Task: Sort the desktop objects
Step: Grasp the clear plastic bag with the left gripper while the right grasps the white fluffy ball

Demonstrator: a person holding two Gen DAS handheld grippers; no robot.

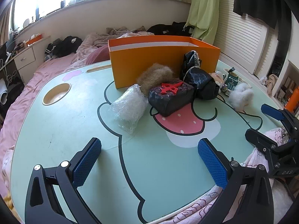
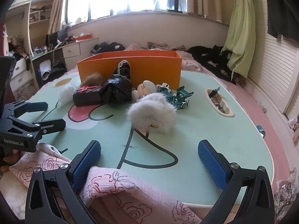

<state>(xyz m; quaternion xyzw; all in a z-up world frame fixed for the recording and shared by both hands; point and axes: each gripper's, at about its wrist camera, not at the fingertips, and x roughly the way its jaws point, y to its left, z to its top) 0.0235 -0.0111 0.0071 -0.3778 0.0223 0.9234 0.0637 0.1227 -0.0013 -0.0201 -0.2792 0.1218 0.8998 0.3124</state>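
Left gripper [image 1: 149,160] and right gripper [image 2: 149,160] gape wide over the table [image 1: 56,130]; orange box [image 1: 149,63] behind

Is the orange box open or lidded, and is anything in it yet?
Open: the orange box has no lid and its white inner wall shows. Contents: cannot tell, since both views see only the rim.

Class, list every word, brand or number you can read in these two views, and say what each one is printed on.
"GenRobot.AI": on the black body of the left tool, seen in the right wrist view.
"DAS": on the black body of the right tool, seen in the left wrist view.
The red emblem on the black wrapped box is a shape, not readable lettering.
Markings on the teal toy car are too small to read.
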